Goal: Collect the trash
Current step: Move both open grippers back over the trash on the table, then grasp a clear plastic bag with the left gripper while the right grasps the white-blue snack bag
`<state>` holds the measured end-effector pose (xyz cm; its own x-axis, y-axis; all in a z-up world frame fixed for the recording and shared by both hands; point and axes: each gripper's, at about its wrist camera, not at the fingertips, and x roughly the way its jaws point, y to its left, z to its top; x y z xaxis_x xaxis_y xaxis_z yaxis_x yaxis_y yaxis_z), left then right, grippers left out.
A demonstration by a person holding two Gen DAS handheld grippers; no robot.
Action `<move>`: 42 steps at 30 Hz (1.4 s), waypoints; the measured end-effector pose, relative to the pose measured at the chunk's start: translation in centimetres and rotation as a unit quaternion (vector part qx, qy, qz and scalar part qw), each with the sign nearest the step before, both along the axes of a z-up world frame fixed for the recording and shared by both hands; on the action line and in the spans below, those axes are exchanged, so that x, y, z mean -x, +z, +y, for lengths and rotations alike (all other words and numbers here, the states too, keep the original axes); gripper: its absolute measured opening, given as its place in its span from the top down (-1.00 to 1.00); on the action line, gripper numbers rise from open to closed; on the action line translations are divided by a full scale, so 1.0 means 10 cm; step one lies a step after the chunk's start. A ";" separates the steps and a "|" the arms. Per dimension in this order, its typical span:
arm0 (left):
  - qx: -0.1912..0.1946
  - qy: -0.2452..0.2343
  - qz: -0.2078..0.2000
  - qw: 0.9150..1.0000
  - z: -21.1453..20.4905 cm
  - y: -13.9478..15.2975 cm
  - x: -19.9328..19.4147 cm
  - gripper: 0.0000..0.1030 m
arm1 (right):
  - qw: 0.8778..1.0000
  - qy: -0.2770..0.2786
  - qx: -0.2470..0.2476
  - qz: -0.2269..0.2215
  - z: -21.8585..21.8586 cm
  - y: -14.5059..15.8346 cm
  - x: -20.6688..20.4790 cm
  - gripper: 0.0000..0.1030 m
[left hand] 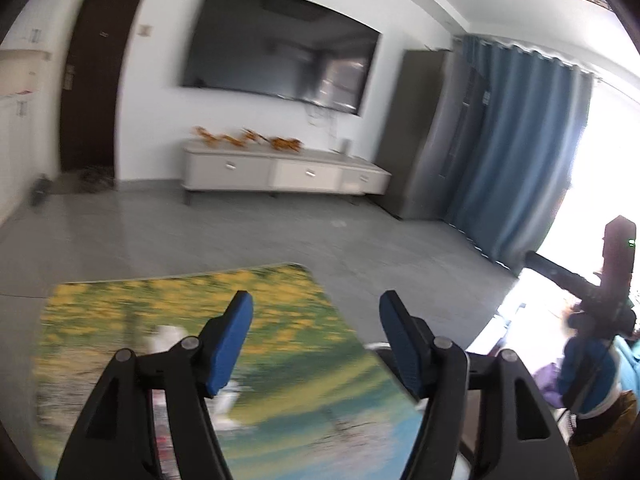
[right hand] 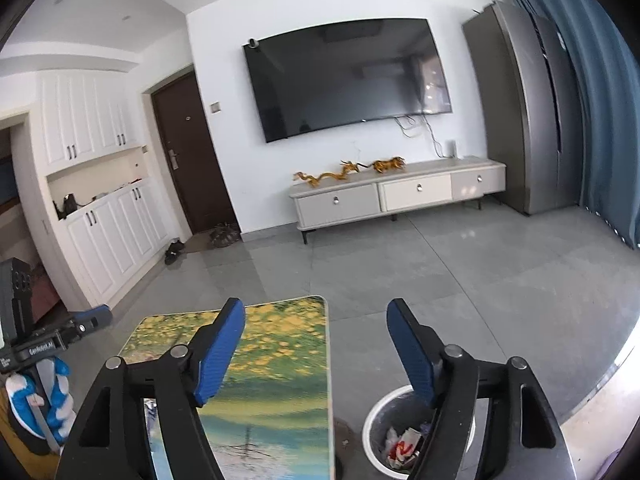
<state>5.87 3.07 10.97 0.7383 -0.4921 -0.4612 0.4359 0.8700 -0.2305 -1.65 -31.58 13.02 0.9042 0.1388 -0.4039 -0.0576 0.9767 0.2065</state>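
A low table with a green and yellow landscape print lies below both grippers. In the blurred left wrist view, white crumpled trash sits on it near my left finger, and another white piece lies lower. My left gripper is open and empty above the table. My right gripper is open and empty, over the table's right edge. A white-rimmed trash bin on the floor holds crumpled wrappers, below my right finger. The left gripper also shows at the left of the right wrist view.
A TV stand with golden figurines stands under a wall TV. A grey fridge and blue curtain are at the right. White cabinets and a dark door with shoes are at the left.
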 end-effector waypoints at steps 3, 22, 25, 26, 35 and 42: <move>0.002 0.041 -0.006 0.999 0.45 0.03 0.06 -0.24 | 1.000 0.014 0.003 -0.006 0.22 0.06 0.00 -0.44; 0.008 0.104 0.100 0.989 1.48 -0.87 0.00 -0.24 | 0.991 0.128 0.011 0.043 1.23 -0.29 -0.43 -0.44; 0.006 0.093 0.130 0.987 1.40 -1.09 -0.14 -0.24 | 0.985 0.156 0.014 0.071 1.44 -0.50 -0.52 -0.44; 0.007 0.089 0.140 0.986 1.38 -1.14 -0.18 -0.24 | 0.983 0.164 0.015 0.082 1.50 -0.57 -0.56 -0.44; -0.013 0.077 0.215 0.973 1.24 -1.74 -0.55 -0.22 | 0.968 0.205 0.017 0.146 1.82 -1.06 -0.79 -0.44; 0.007 0.070 0.244 0.967 1.33 -1.98 -0.65 0.13 | 0.945 0.258 0.025 0.201 2.17 -1.47 -0.94 -0.44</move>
